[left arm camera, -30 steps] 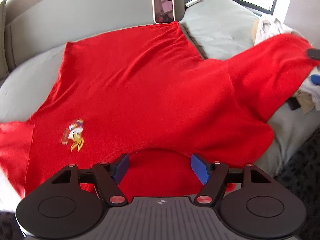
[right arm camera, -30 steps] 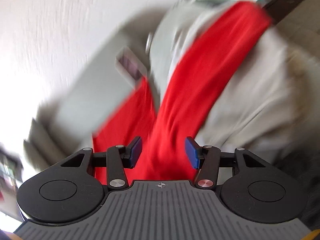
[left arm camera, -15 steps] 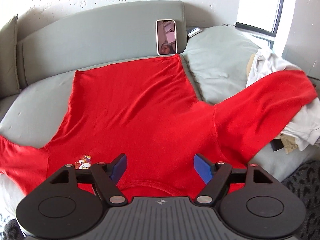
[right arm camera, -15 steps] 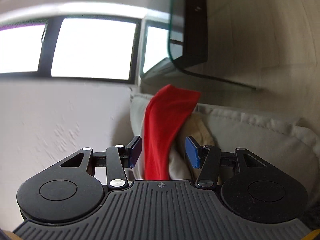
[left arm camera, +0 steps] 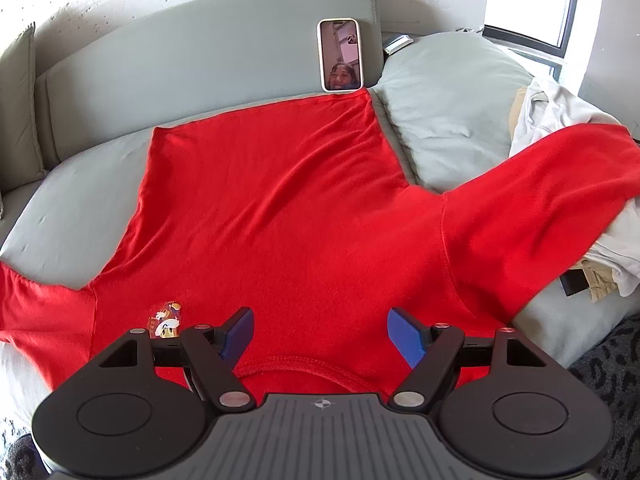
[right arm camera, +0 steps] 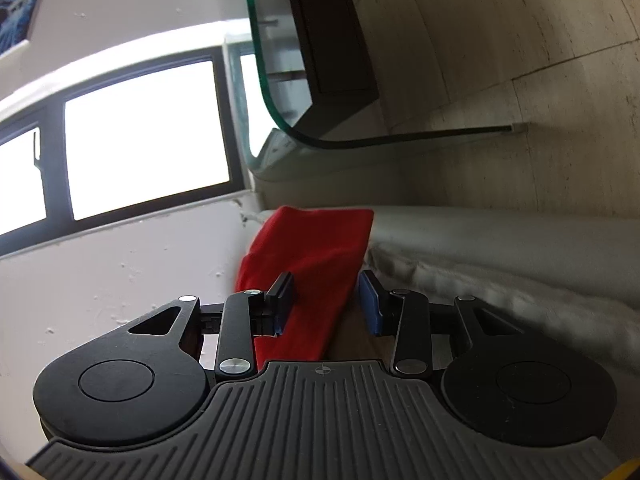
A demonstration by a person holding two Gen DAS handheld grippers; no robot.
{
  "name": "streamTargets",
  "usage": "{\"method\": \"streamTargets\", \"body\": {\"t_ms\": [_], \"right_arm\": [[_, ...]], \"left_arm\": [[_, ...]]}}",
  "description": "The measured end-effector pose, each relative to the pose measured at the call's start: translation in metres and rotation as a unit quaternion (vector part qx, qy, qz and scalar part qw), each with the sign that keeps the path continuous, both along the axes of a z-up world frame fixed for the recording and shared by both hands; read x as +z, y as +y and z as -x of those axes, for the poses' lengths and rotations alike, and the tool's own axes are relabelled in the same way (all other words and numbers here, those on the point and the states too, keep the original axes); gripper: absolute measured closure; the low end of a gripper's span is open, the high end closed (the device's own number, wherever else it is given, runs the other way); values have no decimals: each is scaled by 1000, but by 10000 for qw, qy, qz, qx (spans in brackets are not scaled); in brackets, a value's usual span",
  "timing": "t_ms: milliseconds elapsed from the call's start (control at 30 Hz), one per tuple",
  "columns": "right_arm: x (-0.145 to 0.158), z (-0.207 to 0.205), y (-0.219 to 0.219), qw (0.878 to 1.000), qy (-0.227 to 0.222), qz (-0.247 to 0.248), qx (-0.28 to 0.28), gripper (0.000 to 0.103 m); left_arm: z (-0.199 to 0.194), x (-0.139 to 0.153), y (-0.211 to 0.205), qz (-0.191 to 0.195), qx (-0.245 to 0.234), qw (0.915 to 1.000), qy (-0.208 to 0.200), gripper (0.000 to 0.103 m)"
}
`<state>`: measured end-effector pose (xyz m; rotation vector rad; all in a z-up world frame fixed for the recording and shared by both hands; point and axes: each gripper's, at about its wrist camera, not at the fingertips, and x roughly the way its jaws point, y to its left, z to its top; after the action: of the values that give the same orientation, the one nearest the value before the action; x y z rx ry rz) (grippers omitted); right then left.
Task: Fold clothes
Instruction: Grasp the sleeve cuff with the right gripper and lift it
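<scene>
Left gripper (left arm camera: 321,334): released, its blue pads wide apart, hovering over the near edge of the shirt just above the collar; nothing between the fingers.
Collar (left arm camera: 304,362): a curved seam at the near edge, right in front of the left gripper.
Shirt (left arm camera: 280,216): red, spread flat and front-up on the grey sofa (left arm camera: 80,208), hem at the far side, neck at the near side.
Logo (left arm camera: 166,320): a small cartoon patch on the chest, near left, just beside the left finger.
Left sleeve: runs out to the near left, lying on the seat.
Right sleeve (left arm camera: 552,200): stretched right, its end lying up over a pile of pale clothes (left arm camera: 560,108).
Cushion (left arm camera: 448,96): grey, far right, beside the shirt's hem corner.
Phone (left arm camera: 340,55): upright against the sofa back, at the far hem corner, screen lit.
Right gripper (right arm camera: 325,300): released, pads apart; the red sleeve end (right arm camera: 316,264) lies between and beyond them, whether touching them I cannot tell.
Window (right arm camera: 144,140): bright, far left in the right wrist view.
</scene>
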<state>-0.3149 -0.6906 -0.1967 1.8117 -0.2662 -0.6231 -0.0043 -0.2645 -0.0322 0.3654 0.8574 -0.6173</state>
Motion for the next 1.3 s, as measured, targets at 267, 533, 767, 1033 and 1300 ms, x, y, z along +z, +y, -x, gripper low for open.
{"method": "streamTargets", "body": {"t_ms": [267, 533, 767, 1033, 1300], "right_arm": [[6, 7, -6, 9980, 25, 547, -301, 94], [104, 10, 30, 9787, 332, 2025, 60, 98], [212, -53, 105, 9190, 646, 3655, 1330, 99], [221, -191, 256, 8316, 307, 4136, 3694, 99], [79, -287, 393, 7661, 1436, 2843, 5582, 91]], "left_arm": [[-3, 1, 8, 128, 80, 9999, 27, 30], [-6, 5, 30, 470, 243, 9986, 93, 30], [-11, 10, 68, 846, 603, 9946, 78, 30], [-29, 20, 158, 1287, 1967, 9717, -223, 30], [-44, 18, 226, 1489, 2858, 9466, -138, 31]]}}
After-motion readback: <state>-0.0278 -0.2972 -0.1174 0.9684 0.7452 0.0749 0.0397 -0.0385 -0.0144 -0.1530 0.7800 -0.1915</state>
